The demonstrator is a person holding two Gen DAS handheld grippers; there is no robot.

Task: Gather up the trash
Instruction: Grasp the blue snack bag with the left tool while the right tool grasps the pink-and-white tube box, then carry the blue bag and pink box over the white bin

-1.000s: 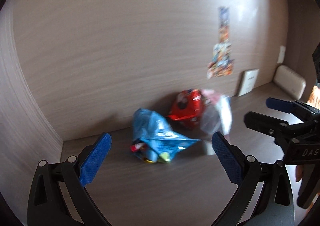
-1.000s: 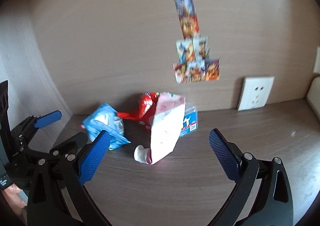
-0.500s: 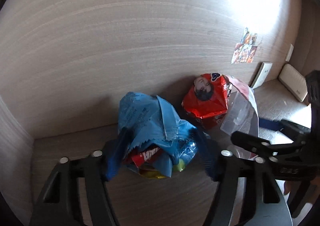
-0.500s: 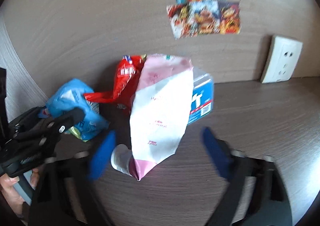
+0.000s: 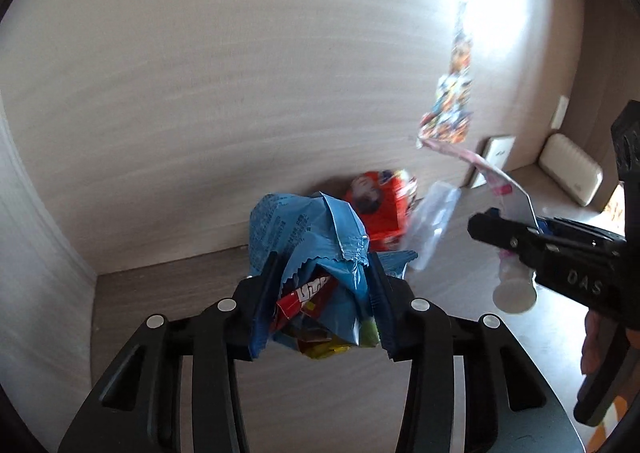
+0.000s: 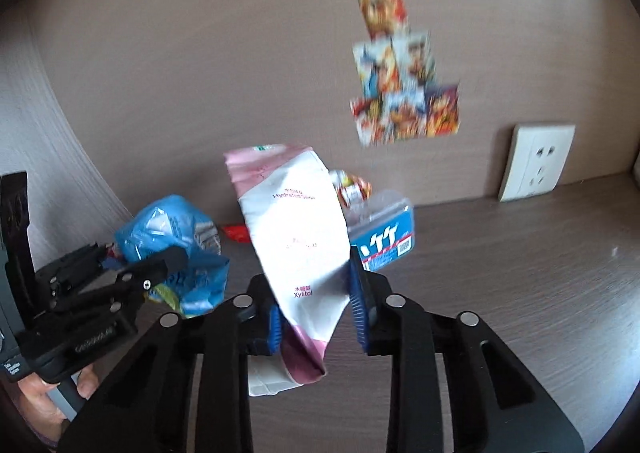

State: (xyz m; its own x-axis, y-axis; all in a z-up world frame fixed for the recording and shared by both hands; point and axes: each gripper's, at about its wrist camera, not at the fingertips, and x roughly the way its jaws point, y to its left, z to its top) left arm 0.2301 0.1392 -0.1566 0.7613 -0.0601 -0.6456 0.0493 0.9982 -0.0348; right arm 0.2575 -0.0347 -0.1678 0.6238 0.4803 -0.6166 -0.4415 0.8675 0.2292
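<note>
My left gripper [image 5: 320,305] is shut on a crumpled blue snack bag [image 5: 308,241] with red and yellow wrappers inside, held near the left corner of the wooden shelf. It also shows in the right wrist view [image 6: 176,229]. My right gripper [image 6: 316,313] is shut on a flattened pink-and-white toothpaste tube [image 6: 296,237], lifted off the shelf; its white cap [image 5: 514,293] points down. A red snack bag [image 5: 380,209] and a clear packet with a blue label [image 6: 380,233] lie against the back wall.
The wooden shelf [image 6: 520,293] runs right along the back wall. Colourful stickers [image 6: 400,93] and a white wall socket [image 6: 536,161] are on that wall. A beige case [image 5: 568,169] lies at the far right. The side wall [image 5: 36,253] closes the left.
Both grippers have closed: the left on the blue snack bag, the right on the toothpaste tube. Both items have been lifted off the shelf.
</note>
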